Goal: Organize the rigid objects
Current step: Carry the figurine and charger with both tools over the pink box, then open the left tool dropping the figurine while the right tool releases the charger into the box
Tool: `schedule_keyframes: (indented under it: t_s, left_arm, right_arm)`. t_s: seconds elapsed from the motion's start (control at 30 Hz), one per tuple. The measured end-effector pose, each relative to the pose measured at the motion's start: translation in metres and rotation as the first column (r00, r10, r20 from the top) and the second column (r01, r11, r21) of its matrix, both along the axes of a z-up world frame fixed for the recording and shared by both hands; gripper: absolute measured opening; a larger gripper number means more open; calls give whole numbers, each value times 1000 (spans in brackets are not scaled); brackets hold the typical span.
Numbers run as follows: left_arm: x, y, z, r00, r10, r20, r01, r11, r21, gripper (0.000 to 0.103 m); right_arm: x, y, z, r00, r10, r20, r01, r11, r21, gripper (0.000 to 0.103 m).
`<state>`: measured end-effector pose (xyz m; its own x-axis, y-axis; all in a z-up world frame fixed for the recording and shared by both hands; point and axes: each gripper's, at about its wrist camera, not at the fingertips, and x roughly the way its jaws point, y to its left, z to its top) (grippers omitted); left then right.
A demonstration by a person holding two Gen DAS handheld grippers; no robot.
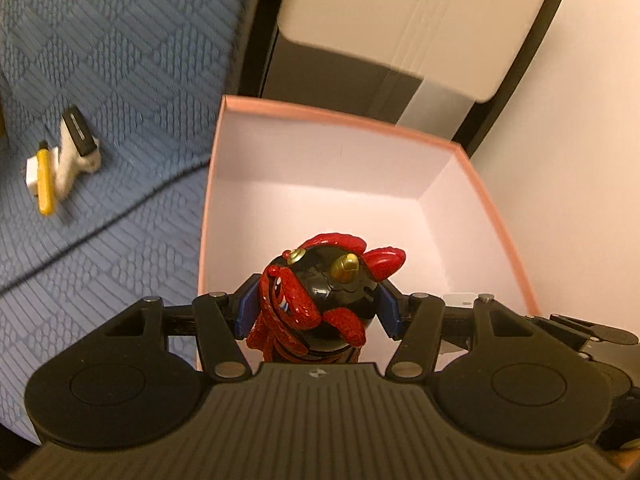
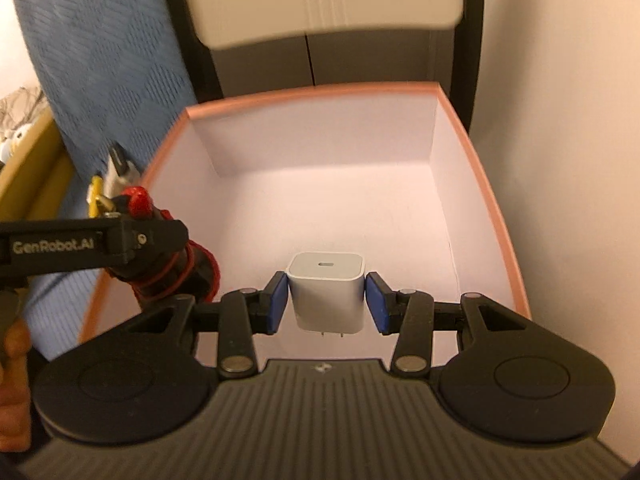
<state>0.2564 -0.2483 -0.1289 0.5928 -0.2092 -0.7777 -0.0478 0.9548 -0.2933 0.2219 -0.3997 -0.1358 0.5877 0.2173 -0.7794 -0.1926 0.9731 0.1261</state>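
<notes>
Pink box point(image 2: 456, 104) beside blue quilt point(image 1: 120, 60); left fingers point(image 1: 245, 307) clamp figurine point(image 1: 320, 300); right fingers point(image 2: 278, 302) clamp charger point(image 2: 326, 292)

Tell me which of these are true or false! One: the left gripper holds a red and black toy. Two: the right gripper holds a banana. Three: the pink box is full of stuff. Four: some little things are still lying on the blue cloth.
1. The left gripper holds a red and black toy: true.
2. The right gripper holds a banana: false. It holds a white charger block.
3. The pink box is full of stuff: false. No items lie on the part of its floor that shows.
4. Little things are lying on the blue cloth: true.
</notes>
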Motion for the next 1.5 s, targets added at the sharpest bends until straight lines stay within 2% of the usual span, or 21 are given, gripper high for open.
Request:
schedule_keyframes:
  t_s: [0.13, 0.33, 0.6, 0.77, 0.97, 1.27, 1.5]
  left_arm:
    - [5, -7, -10, 999, -10, -31, 11, 1000, 14, 64]
    - [13, -12, -22, 997, -18, -70, 20, 999, 33, 64]
    - [14, -9, -13, 999, -28, -44, 29, 999, 24, 64]
    - [4, -4, 5, 1000, -28, 2, 28, 999, 20, 64]
    - [-16, 9, 42, 995, -29, 99, 26, 999, 25, 64]
    - [-57, 47, 93, 969, -15, 245, 8, 1000, 30, 64]
    - [-89, 87, 119, 948, 14, 317, -22, 1000, 21, 64]
  right_arm:
    - [12, -1, -23, 998, -9, -62, 8, 1000, -21, 46]
    - [24, -4, -42, 991, -28, -132, 25, 999, -28, 46]
    - [23, -10, -45, 984, -40, -171, 37, 999, -21, 46]
    - [15, -8, -24, 992, -39, -124, 39, 999, -6, 46]
    - [-2, 1, 20, 999, -38, -13, 38, 998, 44, 46]
    - [-33, 30, 78, 991, -28, 133, 15, 995, 99, 46]
    - [-59, 59, 104, 978, -14, 210, -8, 995, 101, 46]
